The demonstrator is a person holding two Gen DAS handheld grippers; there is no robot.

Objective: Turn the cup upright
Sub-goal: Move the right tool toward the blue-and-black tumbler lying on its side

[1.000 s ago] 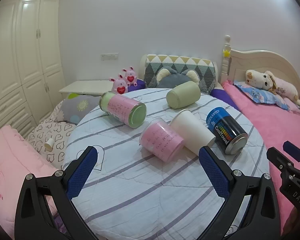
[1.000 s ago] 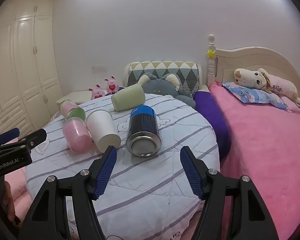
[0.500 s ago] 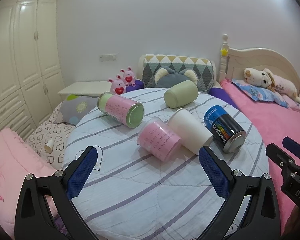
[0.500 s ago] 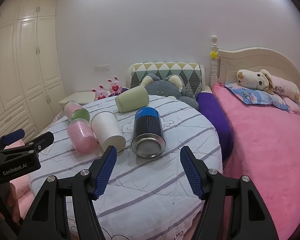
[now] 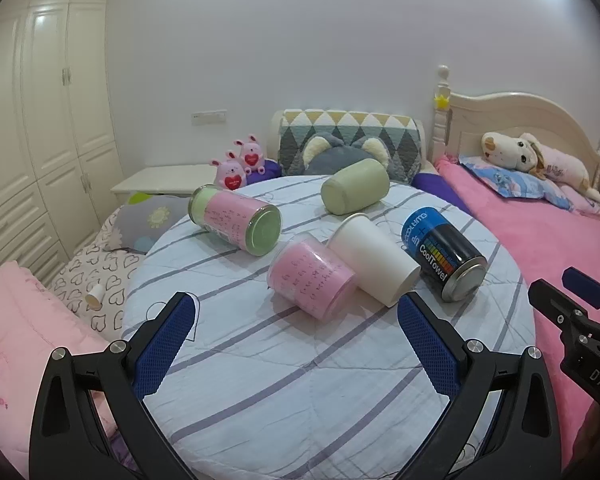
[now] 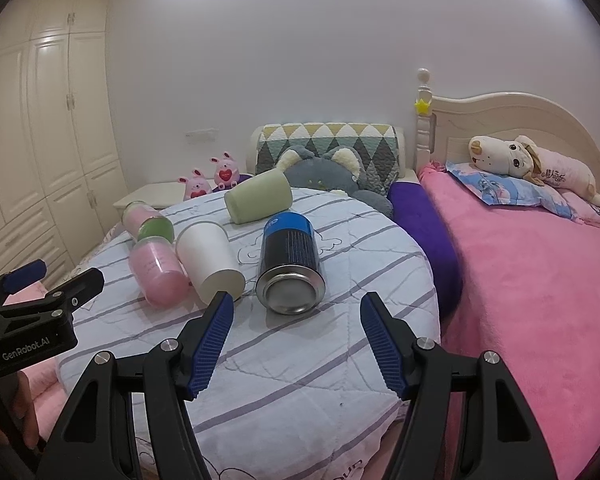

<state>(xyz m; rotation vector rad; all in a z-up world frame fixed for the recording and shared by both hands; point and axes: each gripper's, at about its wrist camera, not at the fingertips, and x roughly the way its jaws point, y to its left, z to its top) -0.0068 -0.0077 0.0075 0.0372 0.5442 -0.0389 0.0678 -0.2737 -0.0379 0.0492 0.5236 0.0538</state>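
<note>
A: Where it lies on the round striped desk point(image 5: 300, 392), the white paper cup point(image 5: 374, 264) is on its side, mouth turned away from the left wrist camera, base toward it. Nothing grips it.

B: Neighbours?

A: Touching its left flank, a clear pink cup point(image 5: 310, 278), also toppled. On its right, just beside, the blue-and-black CoolTowel can point(image 5: 444, 254), lying down with its metal end toward the lens. Farther back, a pale green cup point(image 5: 356, 192) on its side, and to the left a pink-labelled jar with green lid point(image 5: 236, 220), also down.

B: From the right wrist view?

A: Same row. White paper cup point(image 6: 210, 260) sits between the clear pink cup point(image 6: 158, 272) and the CoolTowel can point(image 6: 290, 268).

B: Tools?

A: Left tool point(image 5: 296, 332) has its blue pads spread wide, holding nothing, poised near the desk's front edge, short of the cups. Right tool point(image 6: 296, 334) likewise spread apart, bare, its gap lined up with the can's metal end.

B: Surroundings?

A: Pink bed point(image 6: 532, 272) to the right with a plush dog point(image 6: 516, 160) on the pillow; grey cat cushion point(image 6: 332, 172) behind the desk; two pink bunny toys point(image 5: 242, 164); cream wardrobe point(image 5: 40, 120) on the left.
</note>
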